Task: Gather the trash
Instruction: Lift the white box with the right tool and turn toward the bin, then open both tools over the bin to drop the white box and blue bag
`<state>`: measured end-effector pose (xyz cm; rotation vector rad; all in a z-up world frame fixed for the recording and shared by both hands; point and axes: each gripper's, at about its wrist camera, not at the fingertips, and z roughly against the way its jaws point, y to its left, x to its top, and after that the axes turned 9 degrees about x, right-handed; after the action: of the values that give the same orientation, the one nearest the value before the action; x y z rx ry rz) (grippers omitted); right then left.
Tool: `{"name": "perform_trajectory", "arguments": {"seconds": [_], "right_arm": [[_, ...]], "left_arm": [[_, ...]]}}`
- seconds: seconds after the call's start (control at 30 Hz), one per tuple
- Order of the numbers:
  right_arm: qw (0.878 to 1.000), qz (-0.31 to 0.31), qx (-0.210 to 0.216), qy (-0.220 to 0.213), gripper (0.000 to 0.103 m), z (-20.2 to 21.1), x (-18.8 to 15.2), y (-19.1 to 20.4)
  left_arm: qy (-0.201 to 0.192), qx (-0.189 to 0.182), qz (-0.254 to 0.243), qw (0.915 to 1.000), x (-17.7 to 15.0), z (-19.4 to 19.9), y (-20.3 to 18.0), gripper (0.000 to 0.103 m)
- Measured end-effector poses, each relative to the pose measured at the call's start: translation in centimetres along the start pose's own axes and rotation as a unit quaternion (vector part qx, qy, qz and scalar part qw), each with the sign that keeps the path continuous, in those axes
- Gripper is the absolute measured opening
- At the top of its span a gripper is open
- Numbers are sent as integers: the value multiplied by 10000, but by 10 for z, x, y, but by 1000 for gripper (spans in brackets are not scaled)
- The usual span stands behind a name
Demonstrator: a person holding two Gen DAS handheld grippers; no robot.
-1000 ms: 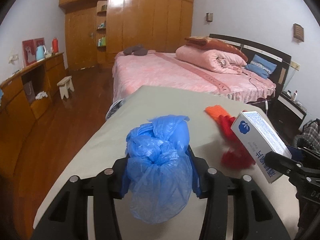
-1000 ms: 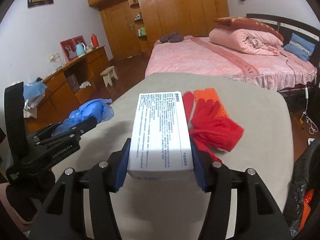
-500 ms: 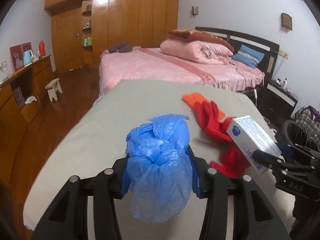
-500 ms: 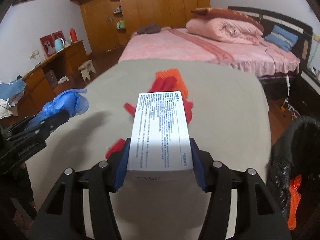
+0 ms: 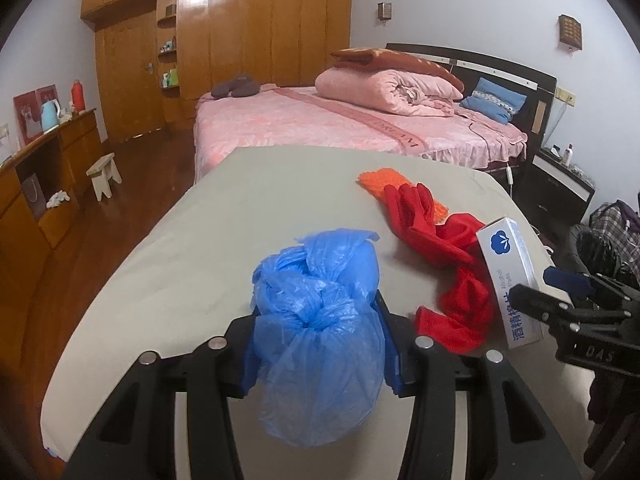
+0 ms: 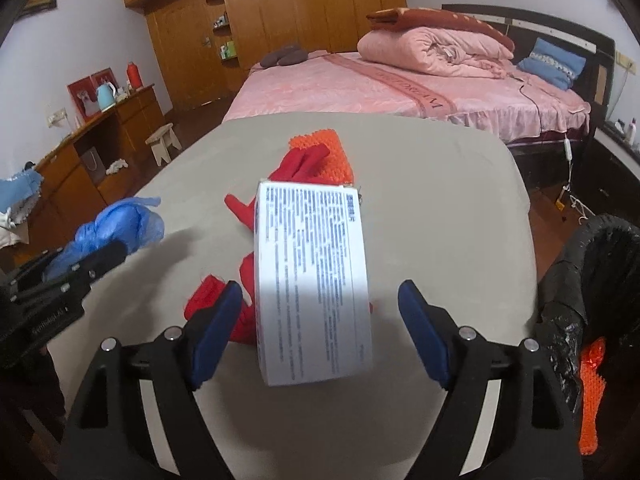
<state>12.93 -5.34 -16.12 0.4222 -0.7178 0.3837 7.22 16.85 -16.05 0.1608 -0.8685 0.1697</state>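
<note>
My left gripper (image 5: 318, 320) is shut on a knotted blue plastic bag (image 5: 316, 344), held above the near end of the beige table (image 5: 240, 220). My right gripper (image 6: 320, 292) is opening. A white printed box (image 6: 312, 280) sits tilted between its blue pads (image 6: 420, 320), with a gap on both sides. In the left wrist view the same box (image 5: 508, 272) shows at the right gripper (image 5: 552, 284). Red gloves (image 6: 300, 162) and an orange cloth (image 6: 324, 148) lie on the table beyond and under the box. The blue bag (image 6: 120, 224) shows at far left.
A bin lined with a black bag (image 6: 580, 280) stands off the table's right edge, with something orange (image 6: 592, 380) inside. A pink bed (image 5: 320, 124) lies beyond the table. A wooden sideboard (image 5: 48, 168) and a small stool (image 5: 104, 174) stand on the left.
The right jaws have spread off the white box, which has tipped to one side between them. Both grippers have sunk toward the table. The left grip on the blue bag is unchanged.
</note>
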Motion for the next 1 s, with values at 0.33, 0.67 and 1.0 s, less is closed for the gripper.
{"name": "perform_trajectory", "arguments": {"seconds": [0.33,0.67,1.0], "right_arm": [[9997,73,216,-50,57,6,11,6],[9974,-30,25,-725,57,71,38,-4],[9919,-367,-595,-1056,57,127,29,-51]], "left_arm": [[-83,-55,-93,9999,6,7,-8,48],[-539,-292,-126,9980,31,38,-34,48],[-929,-964,-357,9904,55,64,-102,48]]}}
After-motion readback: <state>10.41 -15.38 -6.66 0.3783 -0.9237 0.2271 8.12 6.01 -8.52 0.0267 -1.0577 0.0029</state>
